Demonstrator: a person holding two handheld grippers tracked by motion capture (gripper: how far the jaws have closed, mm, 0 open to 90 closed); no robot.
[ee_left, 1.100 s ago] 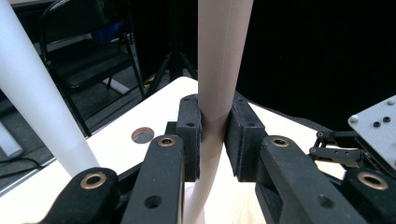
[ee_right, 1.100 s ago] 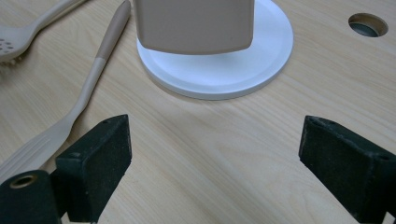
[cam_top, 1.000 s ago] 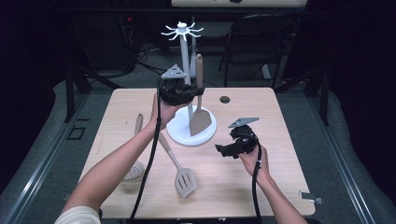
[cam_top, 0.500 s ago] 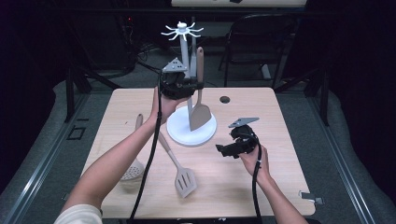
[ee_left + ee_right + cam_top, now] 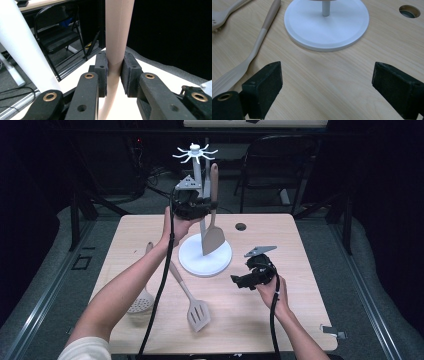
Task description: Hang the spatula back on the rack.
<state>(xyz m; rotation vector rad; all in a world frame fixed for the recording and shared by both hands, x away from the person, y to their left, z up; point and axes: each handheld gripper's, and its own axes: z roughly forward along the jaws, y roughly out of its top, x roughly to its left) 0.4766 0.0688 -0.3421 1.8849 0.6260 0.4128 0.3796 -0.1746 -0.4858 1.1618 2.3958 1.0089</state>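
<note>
My left gripper [image 5: 209, 204] is shut on the handle of a beige solid spatula [image 5: 213, 238], holding it upright beside the white post of the utensil stand [image 5: 199, 175]. In the left gripper view the handle [image 5: 117, 32] is clamped between both pads [image 5: 102, 72], with the white post [image 5: 23, 47] at the left. The spatula's blade hangs above the stand's round white base [image 5: 192, 260]. My right gripper [image 5: 239, 283] rests low over the table, right of the base, open with nothing in it. Its view shows the base [image 5: 312, 27] ahead between wide-apart pads [image 5: 265, 87].
A slotted spatula [image 5: 192, 302] and a perforated spoon [image 5: 140, 302] lie on the wooden table [image 5: 300, 320] left of centre. The slotted spatula's handle [image 5: 263, 32] reaches toward the right gripper. A round hole [image 5: 241, 226] sits in the tabletop behind the stand. A black chair [image 5: 280, 165] stands beyond the table.
My left gripper has lifted the solid spatula higher along the stand's post. The right gripper has stayed in place, open.
</note>
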